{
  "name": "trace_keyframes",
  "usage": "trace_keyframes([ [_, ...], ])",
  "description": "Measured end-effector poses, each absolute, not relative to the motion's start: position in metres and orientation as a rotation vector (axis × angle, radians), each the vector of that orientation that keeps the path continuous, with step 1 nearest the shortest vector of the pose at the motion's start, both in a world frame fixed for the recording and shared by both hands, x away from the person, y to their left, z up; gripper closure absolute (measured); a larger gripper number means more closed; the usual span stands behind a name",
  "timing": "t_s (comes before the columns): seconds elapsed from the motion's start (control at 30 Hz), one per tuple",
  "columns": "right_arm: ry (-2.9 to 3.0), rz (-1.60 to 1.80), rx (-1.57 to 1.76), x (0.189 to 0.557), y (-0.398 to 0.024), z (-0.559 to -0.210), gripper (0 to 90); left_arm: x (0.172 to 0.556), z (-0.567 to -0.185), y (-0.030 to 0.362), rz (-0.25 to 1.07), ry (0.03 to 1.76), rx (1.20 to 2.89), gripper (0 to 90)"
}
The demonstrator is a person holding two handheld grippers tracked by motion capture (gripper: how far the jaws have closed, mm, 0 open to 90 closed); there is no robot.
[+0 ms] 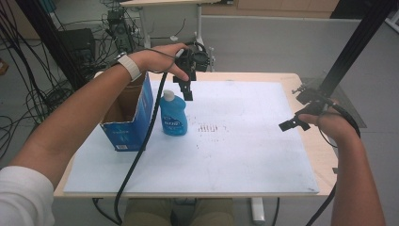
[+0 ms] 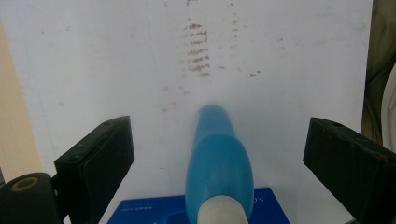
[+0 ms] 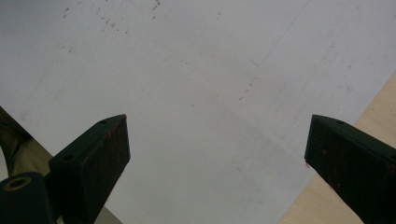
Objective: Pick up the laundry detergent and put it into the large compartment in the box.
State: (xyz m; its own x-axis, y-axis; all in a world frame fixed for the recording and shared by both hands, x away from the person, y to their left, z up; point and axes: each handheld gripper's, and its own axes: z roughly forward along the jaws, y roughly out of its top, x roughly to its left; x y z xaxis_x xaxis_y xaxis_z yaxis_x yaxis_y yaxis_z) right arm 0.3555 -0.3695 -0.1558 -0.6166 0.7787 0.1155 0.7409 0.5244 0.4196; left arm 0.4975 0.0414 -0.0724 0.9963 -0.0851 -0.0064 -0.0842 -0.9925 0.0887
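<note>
1. A blue plastic bottle with a white cap stands upright on a white board that covers most of a pale wooden table. I place everything else by this bottle.
2. Just beside the bottle, on its left in the high view, stands an open blue cardboard box; whether the two touch cannot be told.
3. The left gripper hangs just above the bottle's cap and slightly to its right in the high view, pointing downward, held by the person's left hand, which wears a white wristband.
4. In the left gripper view the bottle rises between the two black jaws, cap nearest the camera. The jaws stand wide apart, with clear space on each side of the bottle, so they hold nothing.
5. A black cable runs from the left gripper down past the box, to the bottle's left, and over the near table edge.
6. A patch of brownish marks lies on the board just right of the bottle in the high view.
7. The right gripper is well apart from the bottle, far to its right near the board's right edge, in the person's right hand.
8. In the right gripper view its jaws are spread wide over bare board and a corner of table, with nothing between them.
</note>
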Motion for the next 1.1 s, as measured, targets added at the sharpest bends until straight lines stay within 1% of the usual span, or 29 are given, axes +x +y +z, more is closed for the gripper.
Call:
trace_keyframes([
  [0.47,2.67,0.675,1.331,0.356,-0.369,-0.157,6.4,0.494,-0.068,0.046,-0.01,-0.157,3.045,9.0],
  [0.7,2.67,0.675,1.342,0.355,-0.372,-0.159,6.4,0.49,-0.067,0.048,-0.01,-0.217,3.053,5.7],
  [0.83,2.671,0.677,1.35,0.355,-0.373,-0.161,6.4,0.488,-0.067,0.051,-0.011,-0.237,3.052,5.5],
  [0.93,2.668,0.678,1.355,0.354,-0.374,-0.162,6.4,0.489,-0.07,0.056,-0.02,-0.251,3.054,5.2],
  [1.1,2.667,0.672,1.358,0.353,-0.374,-0.161,6.4,0.489,-0.074,0.064,0.001,-0.271,3.062,5.0],
])
